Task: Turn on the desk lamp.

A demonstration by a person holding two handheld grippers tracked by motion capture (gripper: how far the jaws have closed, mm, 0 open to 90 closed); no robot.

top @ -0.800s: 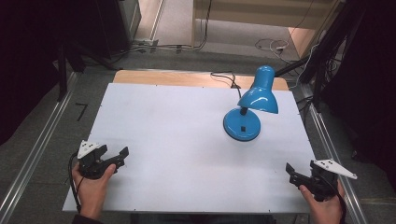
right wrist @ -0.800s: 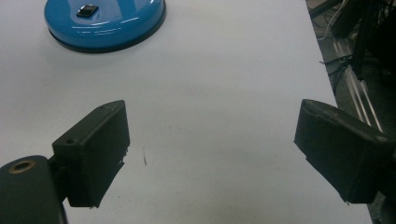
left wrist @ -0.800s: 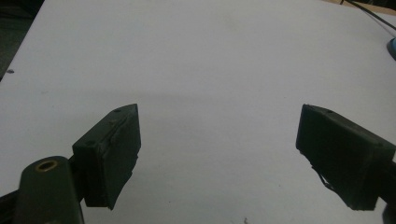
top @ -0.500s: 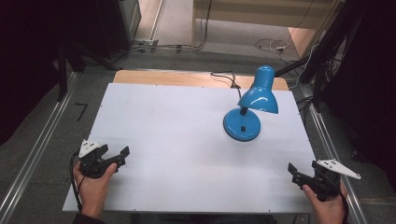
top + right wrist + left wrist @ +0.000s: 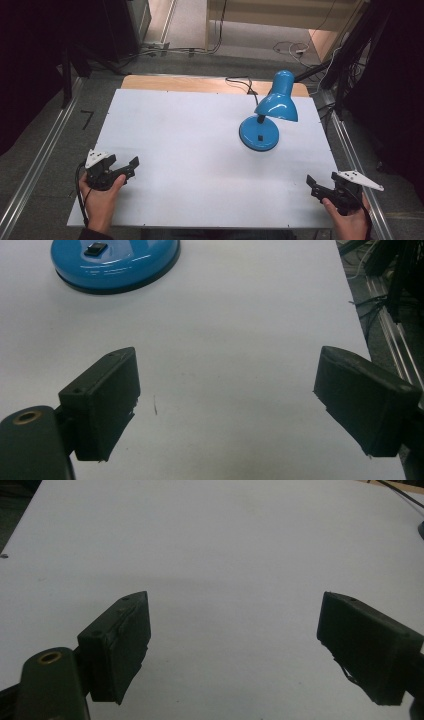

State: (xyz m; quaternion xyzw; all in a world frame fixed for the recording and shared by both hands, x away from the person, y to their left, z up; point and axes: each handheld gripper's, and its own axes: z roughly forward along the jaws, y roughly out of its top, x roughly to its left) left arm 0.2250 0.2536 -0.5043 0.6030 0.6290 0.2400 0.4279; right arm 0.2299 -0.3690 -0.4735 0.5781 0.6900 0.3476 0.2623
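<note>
at the table's (image 5: 200,150) near corners, left gripper (image 5: 125,169) and right gripper (image 5: 315,186) hold jaws wide, empty; blue lamp (image 5: 265,117) well apart.

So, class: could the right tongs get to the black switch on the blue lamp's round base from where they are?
Probably yes. The right tongs stand open and empty at the table's near right corner, and only bare white tabletop lies between them and the black switch on the blue lamp's round base.
</note>
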